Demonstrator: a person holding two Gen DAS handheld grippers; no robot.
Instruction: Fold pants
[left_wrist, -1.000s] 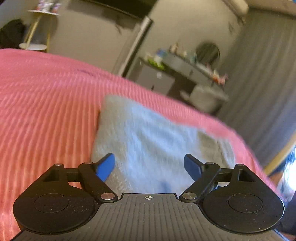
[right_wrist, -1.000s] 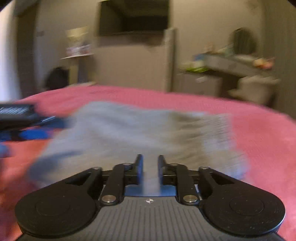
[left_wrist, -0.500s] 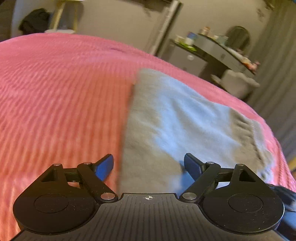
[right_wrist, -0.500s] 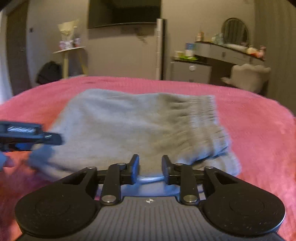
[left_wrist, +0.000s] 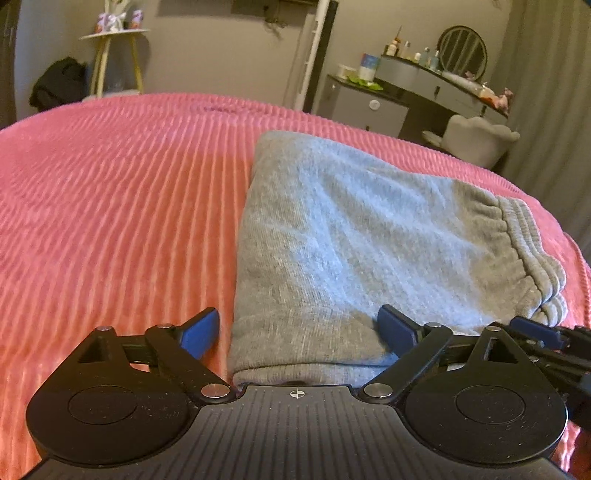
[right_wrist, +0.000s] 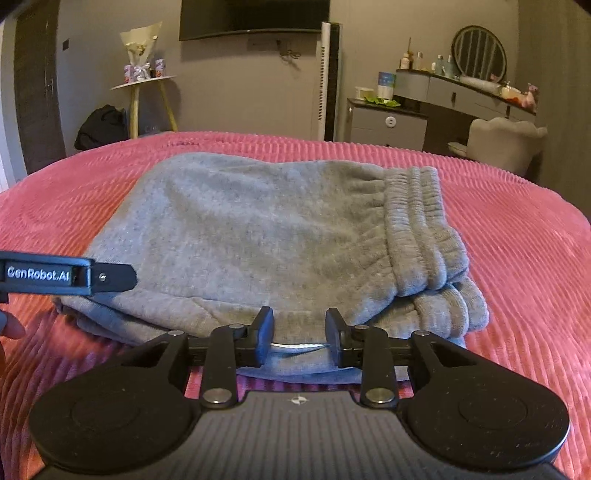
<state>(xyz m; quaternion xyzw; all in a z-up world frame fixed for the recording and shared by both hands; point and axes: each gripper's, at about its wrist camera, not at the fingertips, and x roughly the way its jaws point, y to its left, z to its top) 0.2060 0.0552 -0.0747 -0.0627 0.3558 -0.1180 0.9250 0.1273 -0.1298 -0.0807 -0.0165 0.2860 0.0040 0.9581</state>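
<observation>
The grey pants (left_wrist: 354, 243) lie folded into a compact stack on the pink ribbed bedspread (left_wrist: 122, 206). The elastic waistband (right_wrist: 421, 229) is on the right side of the stack. My left gripper (left_wrist: 299, 332) is open, with its blue pads astride the stack's near left corner. My right gripper (right_wrist: 300, 325) is open a moderate width at the stack's near edge, and nothing is between its fingers. The left gripper's side shows at the left of the right wrist view (right_wrist: 66, 277).
The bedspread (right_wrist: 517, 236) stretches wide to the left and right of the pants. Behind the bed stand a grey dresser with a round mirror (right_wrist: 476, 51), a pale chair (right_wrist: 506, 144), a small side table (right_wrist: 147, 81) and a dark bag (right_wrist: 99, 125).
My right gripper has opened from nearly shut and let go of the pants' edge. Both views have steadied and sit lower, close to the stack. The left gripper has stayed open.
</observation>
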